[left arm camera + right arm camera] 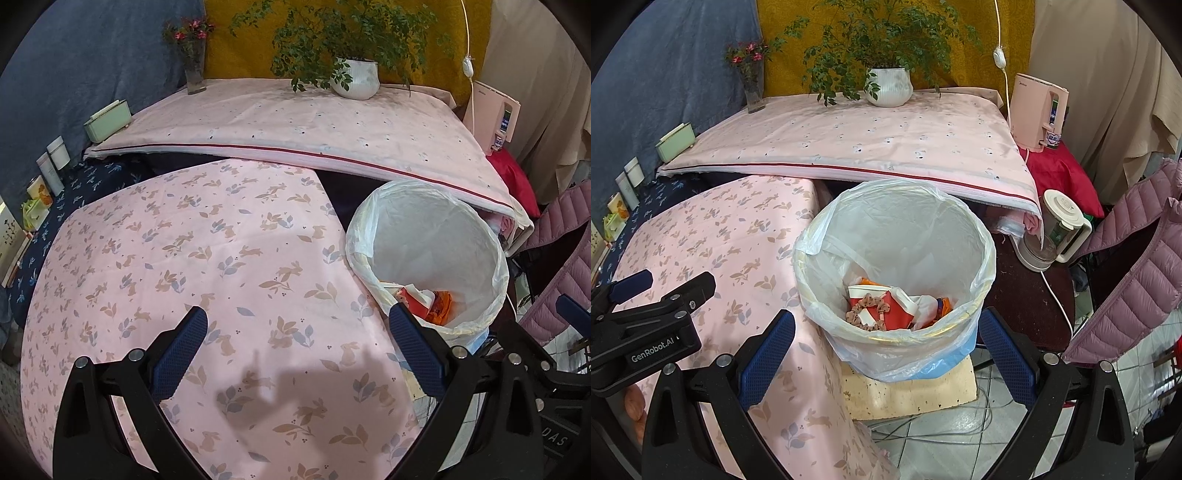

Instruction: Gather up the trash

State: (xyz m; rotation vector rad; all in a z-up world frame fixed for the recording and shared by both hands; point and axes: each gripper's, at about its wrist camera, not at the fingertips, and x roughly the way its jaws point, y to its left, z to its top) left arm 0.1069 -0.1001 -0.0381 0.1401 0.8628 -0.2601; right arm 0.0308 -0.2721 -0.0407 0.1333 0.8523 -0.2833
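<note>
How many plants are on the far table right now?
2. A leafy green plant in a white ribbed pot stands at the back centre; a glass vase of red flowers stands at the back left corner. None seem hidden.

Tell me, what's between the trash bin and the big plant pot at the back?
In the right wrist view, only the pink cloth-covered table lies between the trash bin and the white plant pot. That stretch of cloth is bare.

One trash bin (897,236), two grippers, one plant pot (888,86), one flower vase (753,90), one kettle (1039,110), one blender jug (1058,229)
</note>
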